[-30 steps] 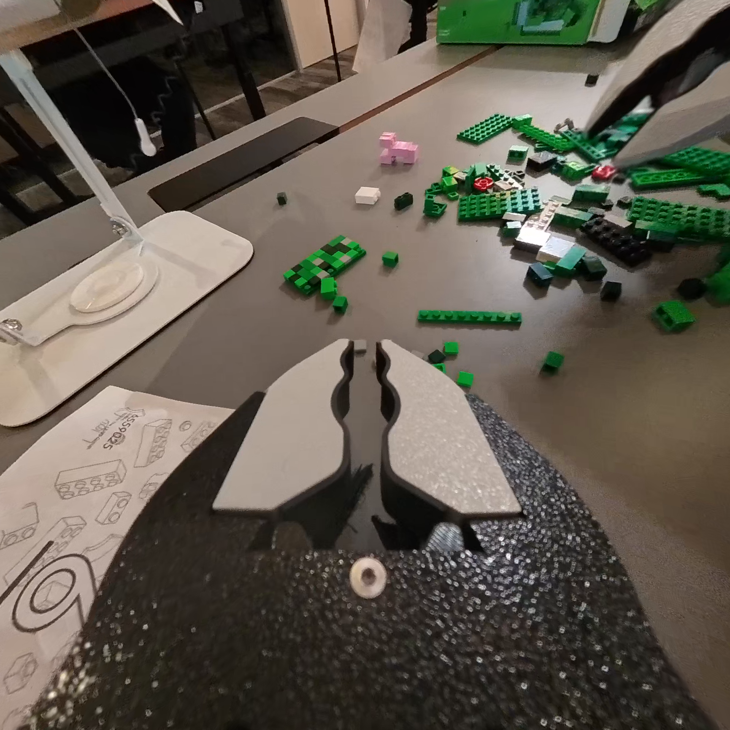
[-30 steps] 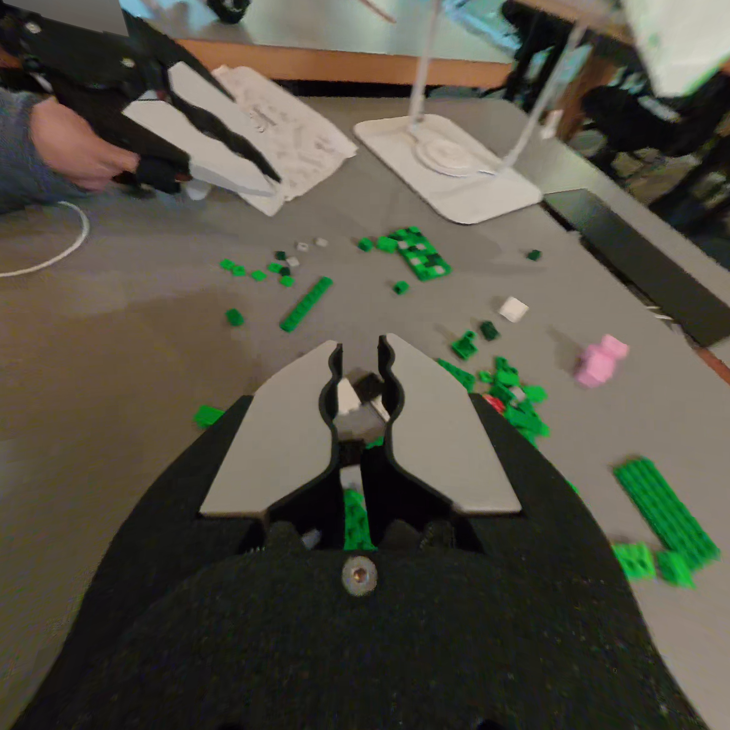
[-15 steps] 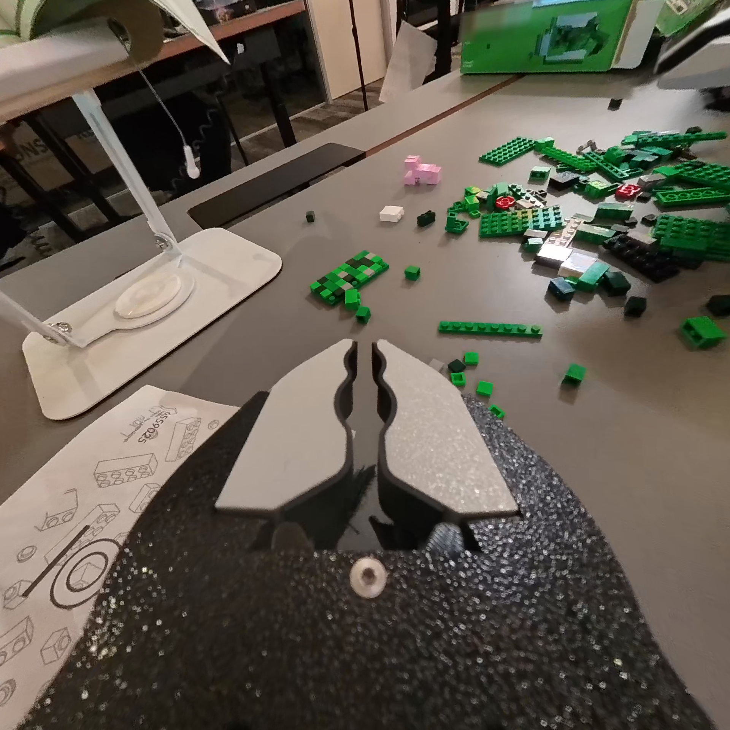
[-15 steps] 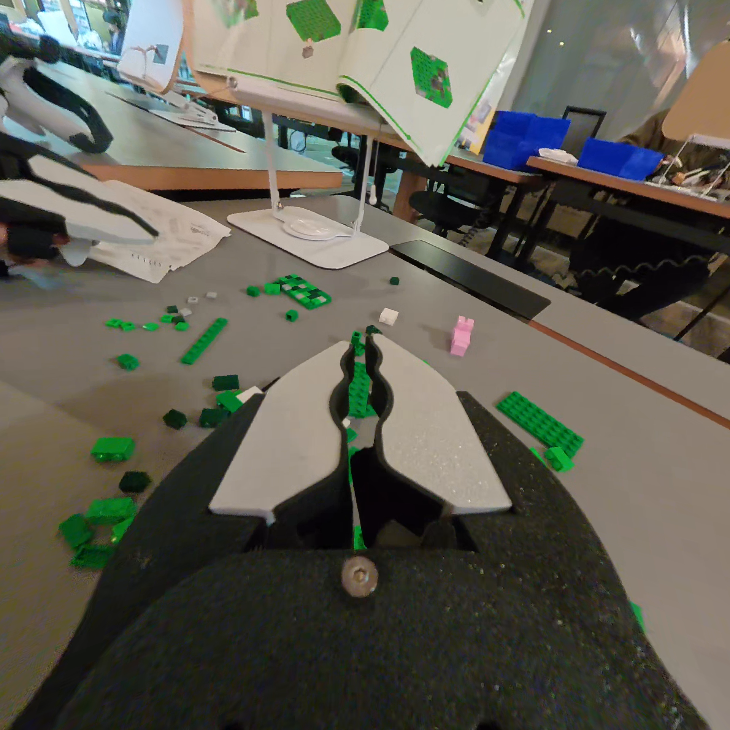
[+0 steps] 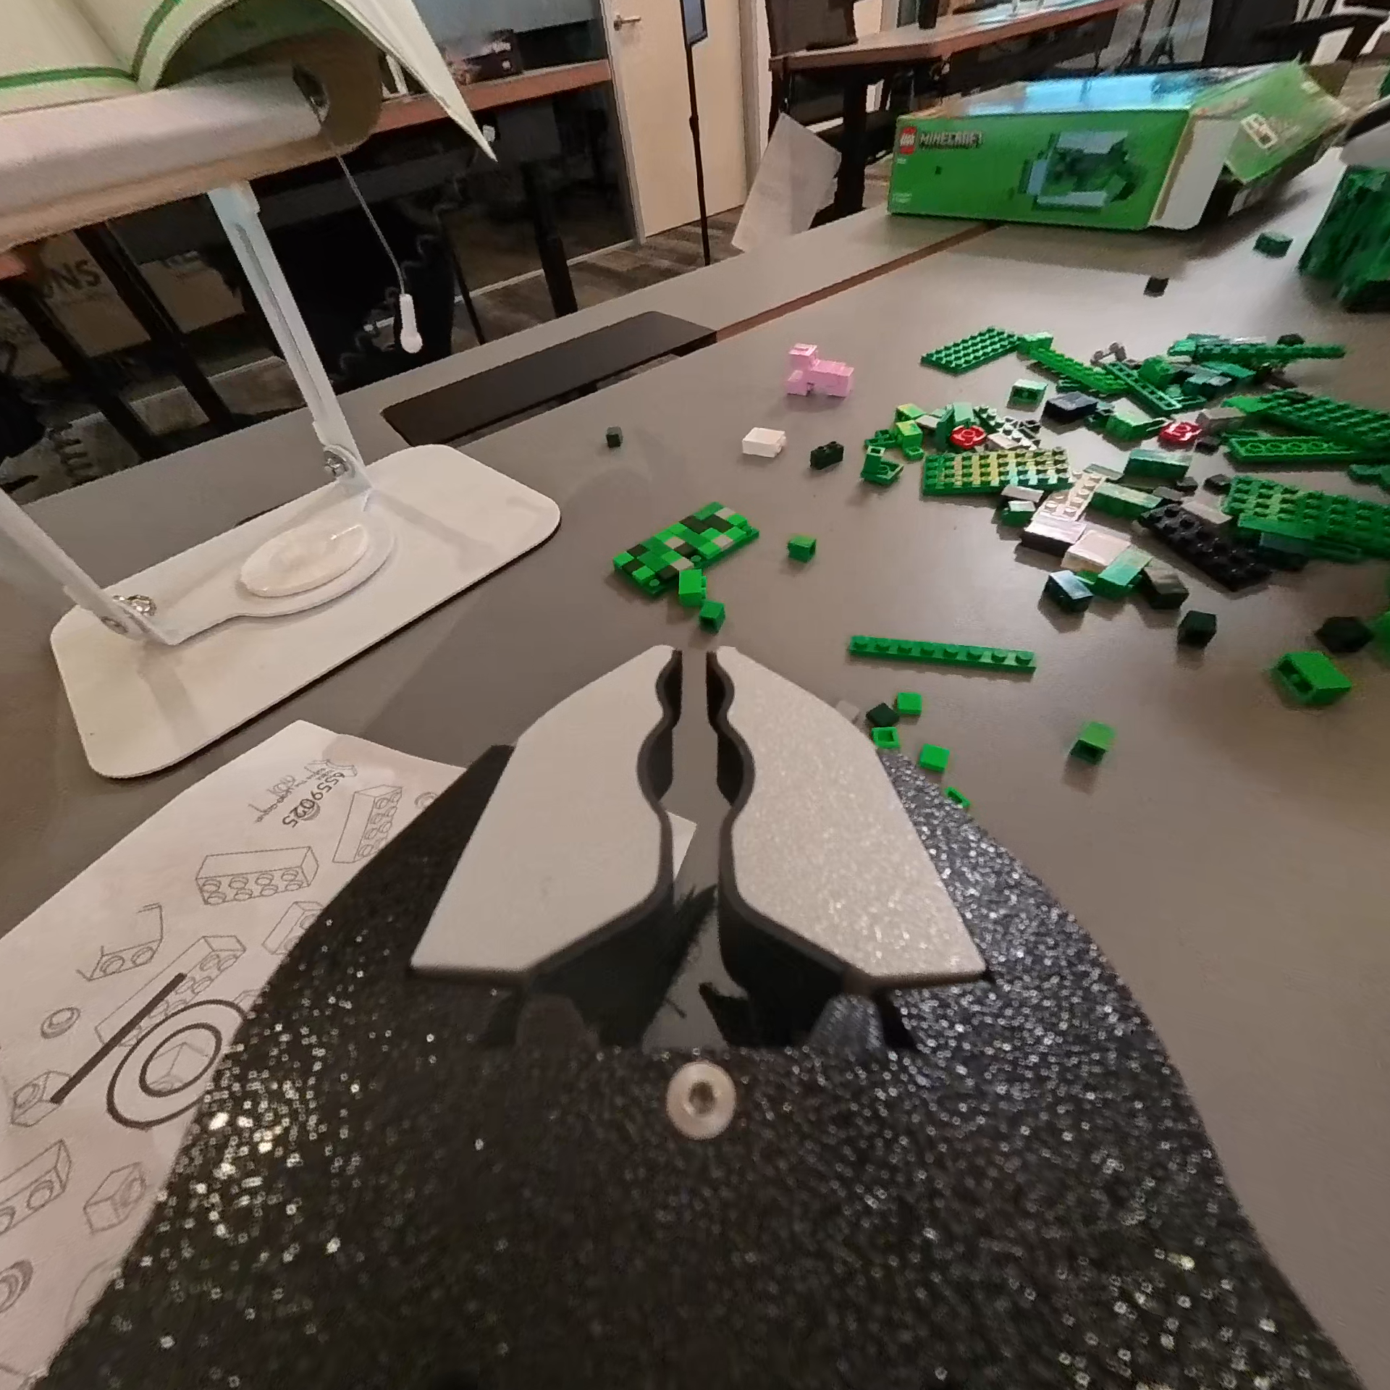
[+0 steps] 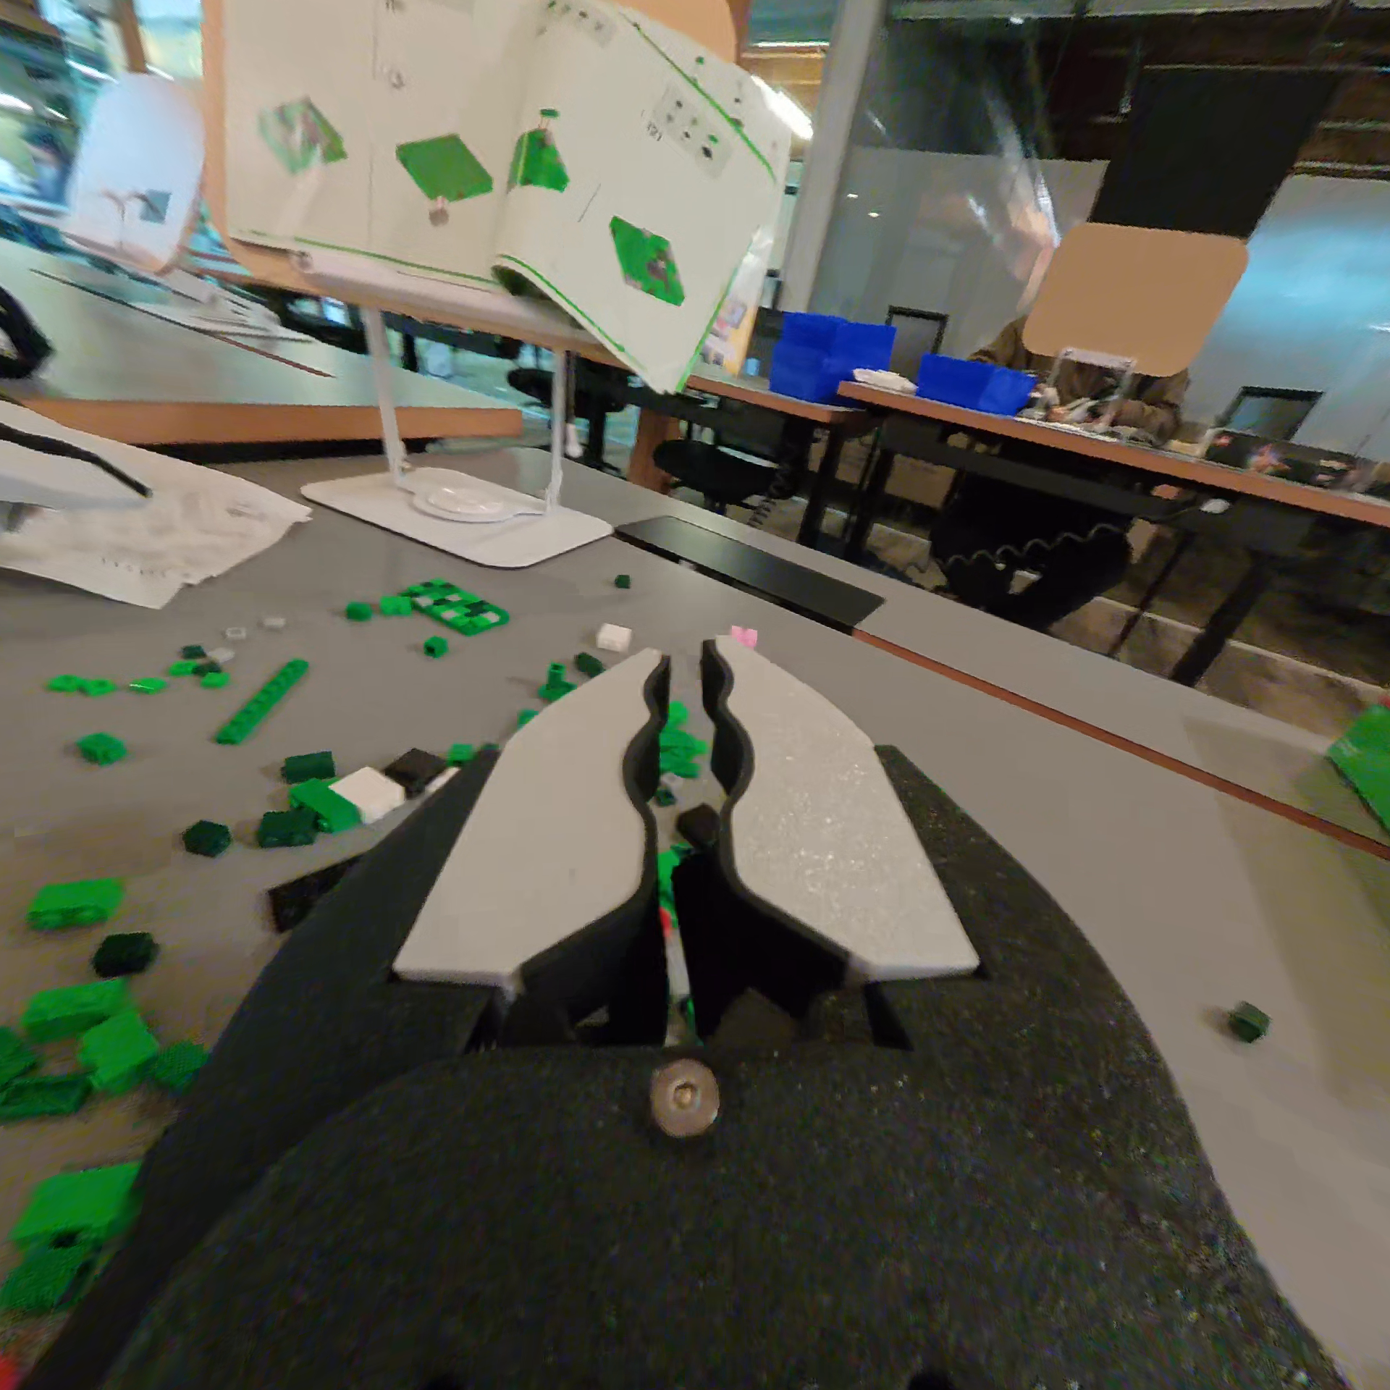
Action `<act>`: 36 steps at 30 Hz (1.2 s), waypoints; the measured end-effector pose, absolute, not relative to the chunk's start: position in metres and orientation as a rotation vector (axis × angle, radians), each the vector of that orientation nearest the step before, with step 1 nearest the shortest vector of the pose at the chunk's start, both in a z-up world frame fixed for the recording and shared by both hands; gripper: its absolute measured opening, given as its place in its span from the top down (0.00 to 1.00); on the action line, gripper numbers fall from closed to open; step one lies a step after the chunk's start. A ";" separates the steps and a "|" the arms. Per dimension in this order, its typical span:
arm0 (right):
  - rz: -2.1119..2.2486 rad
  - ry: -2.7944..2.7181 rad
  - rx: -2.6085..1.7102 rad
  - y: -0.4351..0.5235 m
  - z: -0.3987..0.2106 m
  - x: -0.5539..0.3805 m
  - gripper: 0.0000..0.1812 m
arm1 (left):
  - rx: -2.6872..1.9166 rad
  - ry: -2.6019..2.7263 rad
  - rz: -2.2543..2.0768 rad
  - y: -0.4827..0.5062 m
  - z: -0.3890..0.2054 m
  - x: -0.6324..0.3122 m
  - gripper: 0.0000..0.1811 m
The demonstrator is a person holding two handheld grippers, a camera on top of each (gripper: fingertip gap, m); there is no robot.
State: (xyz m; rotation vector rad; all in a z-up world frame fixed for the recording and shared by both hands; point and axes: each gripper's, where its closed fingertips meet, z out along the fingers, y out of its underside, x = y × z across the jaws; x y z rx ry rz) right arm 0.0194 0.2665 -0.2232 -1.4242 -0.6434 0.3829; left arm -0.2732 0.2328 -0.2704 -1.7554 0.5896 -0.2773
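The left claw [image 5: 692,662] hovers low over the grey counter [image 5: 1128,940], its fingers almost together and with nothing between them. A printed sheet [image 5: 150,940] lies to its left, small green tiles [image 5: 908,703] just right of its tips, and a checkered green plate [image 5: 684,545] ahead. The right claw [image 6: 683,654] is raised above the scattered bricks [image 6: 323,805]. Only a narrow slit shows between its fingers, and a thin coloured strip [image 6: 675,970] shows deep in this slit. Whether the strip is clamped cannot be told.

Grey table [image 5: 1128,940]; wooden-topped desks [image 6: 1128,451], blue bins [image 6: 835,353] and glass partitions behind
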 end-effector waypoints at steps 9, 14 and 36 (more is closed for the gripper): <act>0.287 -0.718 -1.342 0.262 -0.225 0.013 0.96 | -1.787 0.580 -0.237 0.235 -0.275 -0.280 1.00; 0.338 -0.721 -1.329 0.260 -0.224 0.011 0.96 | -1.796 0.594 -0.233 0.235 -0.277 -0.278 1.00; 0.362 -0.828 -1.690 0.295 -0.265 0.074 0.94 | -1.808 0.592 -0.258 0.235 -0.277 -0.278 1.00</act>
